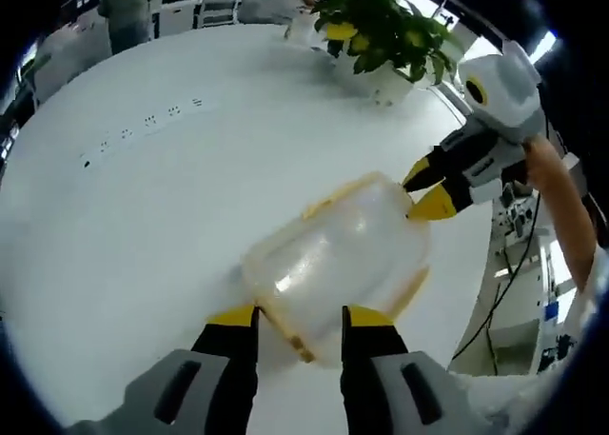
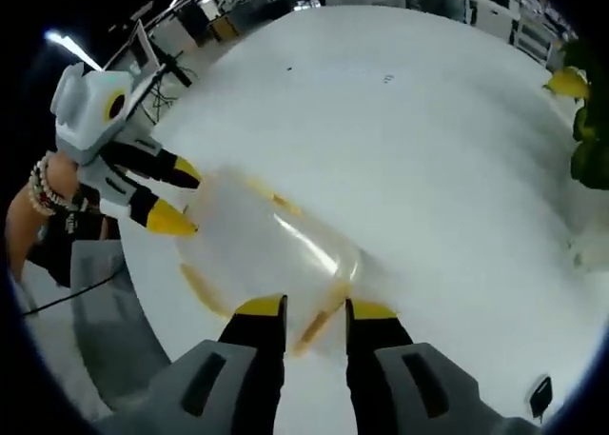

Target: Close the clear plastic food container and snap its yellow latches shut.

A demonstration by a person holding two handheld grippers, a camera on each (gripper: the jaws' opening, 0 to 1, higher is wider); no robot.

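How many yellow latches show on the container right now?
2 clearly. One runs along the clear container's far edge; another sits at the near end between the left tongs. A third strip on the right side may be one too.

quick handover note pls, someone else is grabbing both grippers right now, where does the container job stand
Left gripper: open, jaws straddling the near end of the clear container, around a yellow latch.
Right gripper: open, at the opposite end, jaws on either side of that end's yellow latch.
The container lies on the white table, lid apparently on top.
Done: the lid looks seated, though blur makes this uncertain.
Left: press the latches at both ends down; I cannot tell whether any has snapped shut. Check the long sides as well.
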